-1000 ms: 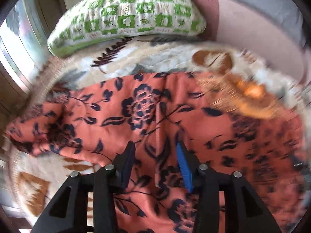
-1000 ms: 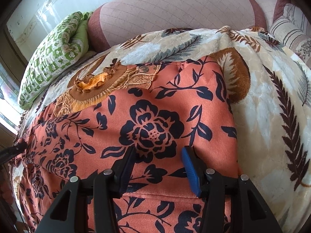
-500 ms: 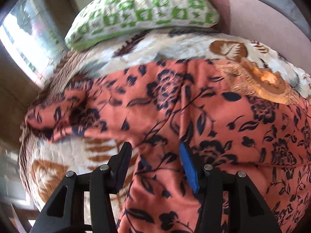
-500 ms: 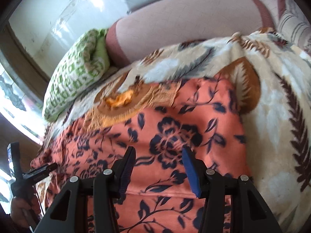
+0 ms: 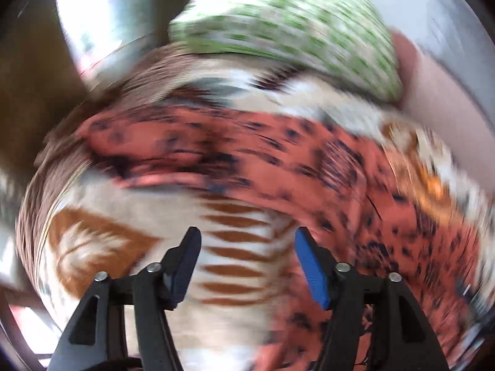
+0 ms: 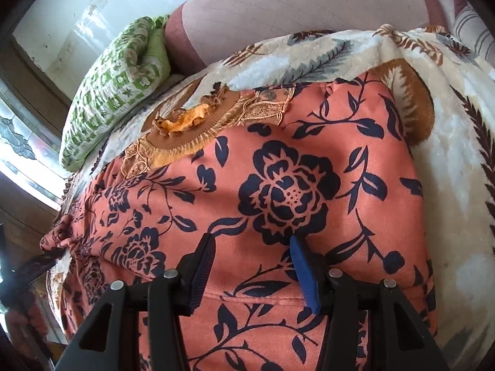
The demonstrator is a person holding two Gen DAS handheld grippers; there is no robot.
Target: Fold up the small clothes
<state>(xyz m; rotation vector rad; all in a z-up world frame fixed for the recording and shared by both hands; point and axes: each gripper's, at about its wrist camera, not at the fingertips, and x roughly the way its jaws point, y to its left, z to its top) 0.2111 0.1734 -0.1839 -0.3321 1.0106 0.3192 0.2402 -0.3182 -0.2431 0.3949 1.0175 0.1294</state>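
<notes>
An orange garment with dark blue flowers (image 6: 278, 185) lies spread on a leaf-patterned blanket (image 6: 458, 154), its gold embroidered neckline (image 6: 191, 123) towards the far side. My right gripper (image 6: 252, 241) hovers low over the garment's near part, jaws opening, with flat cloth under them and nothing pinched. The left wrist view is motion-blurred. There my left gripper (image 5: 247, 232) is above bare blanket (image 5: 123, 216), jaws opening and empty. The garment (image 5: 278, 154) lies beyond it and to its right.
A green checked pillow (image 6: 117, 99) lies at the far left of the bed, and it also shows in the left wrist view (image 5: 294, 24). A pink quilted cushion (image 6: 309, 9) stands behind the blanket. A window and wall are at the left.
My left gripper swung left, off the garment and over bare blanket, and its jaws spread wider. The right gripper stayed over the garment's near part and its jaws widened slightly.
</notes>
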